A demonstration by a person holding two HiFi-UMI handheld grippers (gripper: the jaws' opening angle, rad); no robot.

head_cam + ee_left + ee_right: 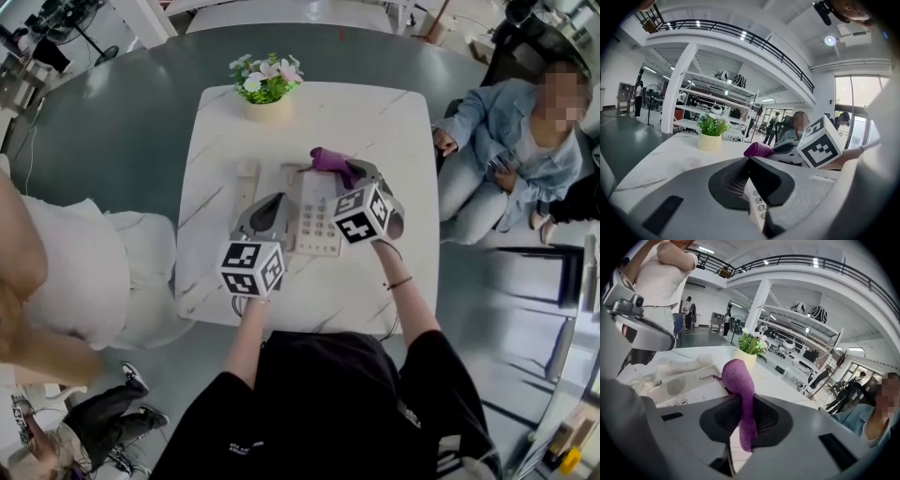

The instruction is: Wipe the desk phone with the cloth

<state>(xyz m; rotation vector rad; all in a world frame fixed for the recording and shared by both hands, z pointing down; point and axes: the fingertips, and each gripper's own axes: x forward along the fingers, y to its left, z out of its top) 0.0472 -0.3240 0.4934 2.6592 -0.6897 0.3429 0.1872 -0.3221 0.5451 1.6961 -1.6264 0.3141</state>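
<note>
Items as I see them from my station:

- Bench point(408, 197): white marble top, square, carrying everything below.
- Phone point(315, 223): pale base at mid-bench, keypad up, lying between my two grippers.
- Handset point(247, 180): off the base, flat on the bench just to the phone's left.
- Cloth point(739, 380): purple knit, over the phone's far right corner. It is pinched in the right gripper, with a bunched end standing past the jaw tips and a tail hanging below them.
- Right gripper point(743, 404): jaws closed tight on the cloth, at the phone's right far side.
- Left gripper point(749, 161): jaws brought together at the tips with nothing between them, low over the phone's left edge. Keypad buttons show through the gap beneath the jaws.
- Plant point(266, 86): small pot of flowers at the bench's far edge, well apart from the phone.
- Seated person point(520, 150): denim jacket, to the right of the bench.
- Standing person point(84, 272): in white, close to the bench's left side.
</note>
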